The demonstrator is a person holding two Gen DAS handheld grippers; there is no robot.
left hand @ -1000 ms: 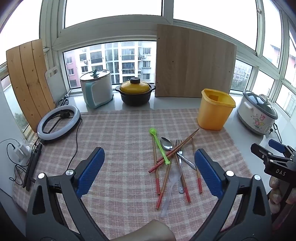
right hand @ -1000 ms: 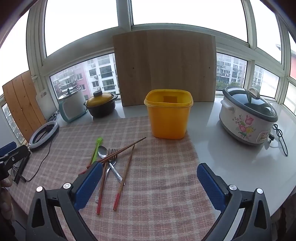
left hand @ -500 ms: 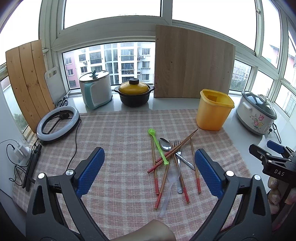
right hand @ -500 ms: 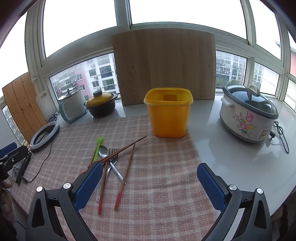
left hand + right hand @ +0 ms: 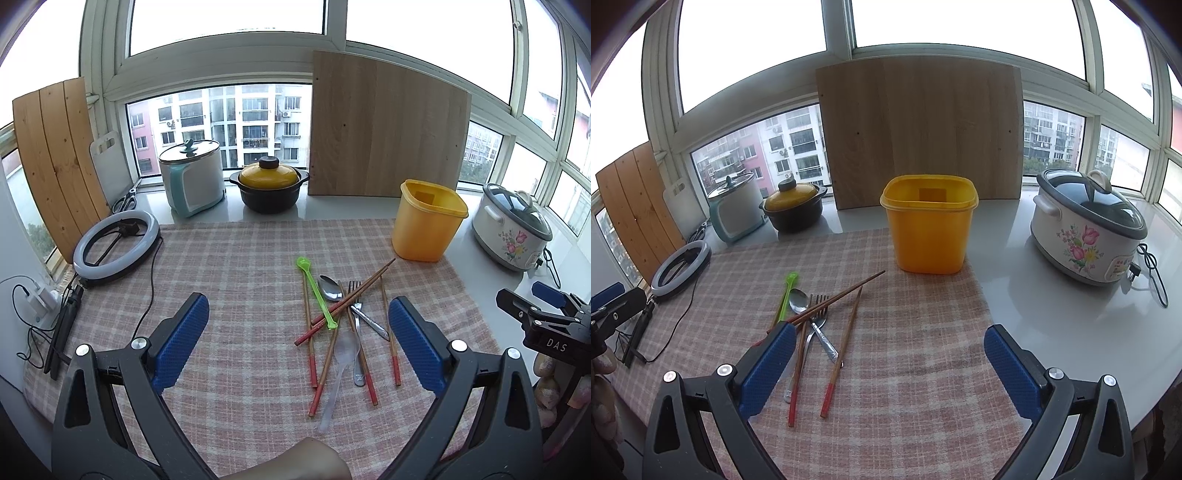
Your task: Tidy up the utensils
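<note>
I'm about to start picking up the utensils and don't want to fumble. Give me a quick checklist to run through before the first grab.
1. Left gripper open and empty: ok.
2. Right gripper open and empty: ok.
3. Yellow bin upright with its top open: ok.
4. Bin free of contents: cannot tell; only part of the inside shows.
5. Utensils lying apart for a clean single grab: not ok; chopsticks cross over the fork and metal spoon, and the green spoon lies across them too.
6. Path from pile to bin over the checked cloth unobstructed: ok.
</note>
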